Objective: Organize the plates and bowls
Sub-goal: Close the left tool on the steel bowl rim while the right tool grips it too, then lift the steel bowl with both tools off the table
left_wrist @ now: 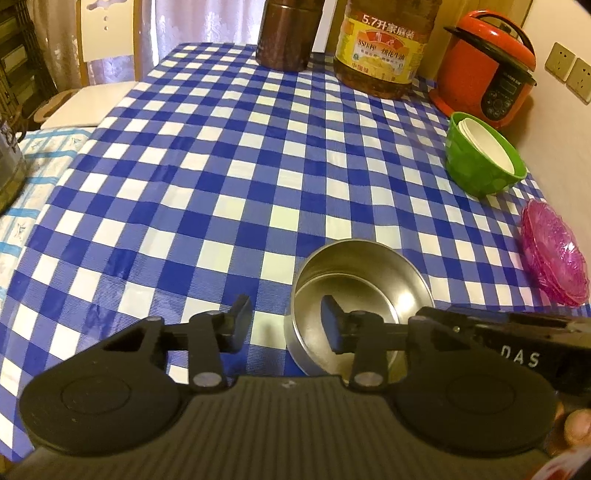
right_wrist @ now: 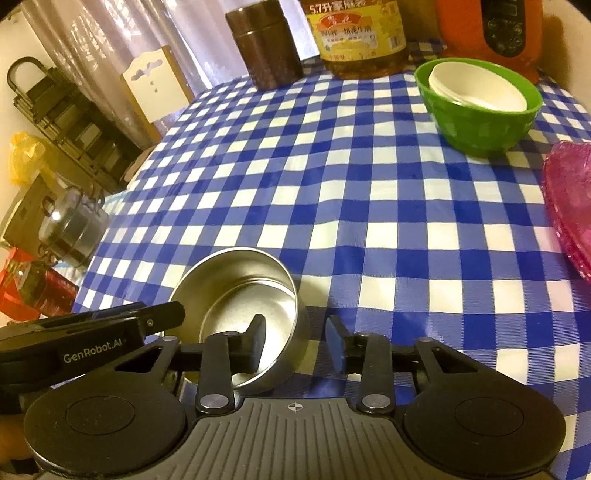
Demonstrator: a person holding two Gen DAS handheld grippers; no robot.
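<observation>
**Steel bowl straddled on both sides, grip not yet made**

Steel bowl (left_wrist: pixel 360 302) sits near the front edge of the checked tablecloth (left_wrist: pixel 221 166), at abt 5 o'clock in the left wrist view and 7 o'clock in the right wrist view. It looks like two nested steel bowls, tho I can't be sure. Left gripper (left_wrist: pixel 286 325) has one finger inside the bowl and one outside, w/ the rim wall between them — jaws part-way apart, pads not pressing on the wall as far as I can see. Right gripper (right_wrist: pixel 297 343) is set the same way on the opposite side: one finger in, one out, a gap showing, nothing clamped.

Other dishes are at the far right: green bowl (right_wrist: pixel 480 110) w/ white bowls (right_wrist: pixel 476 88) nested in it at 1 o'clock, pink glass plates (right_wrist: pixel 569 206) stacked at 3 o'clock. Oil jug (left_wrist: pixel 384 48), brown canister (left_wrist: pixel 288 33) and red cooker (left_wrist: pixel 487 66) stand along the back.

Step in hand, I'd judge: taking hold of the steel bowl w/ both grippers. Next move calls for pinching both rim walls evenly, then lifting level — probably toward the green bowl stack. Thin slick metal could slip or tilt if one side bites first.
</observation>
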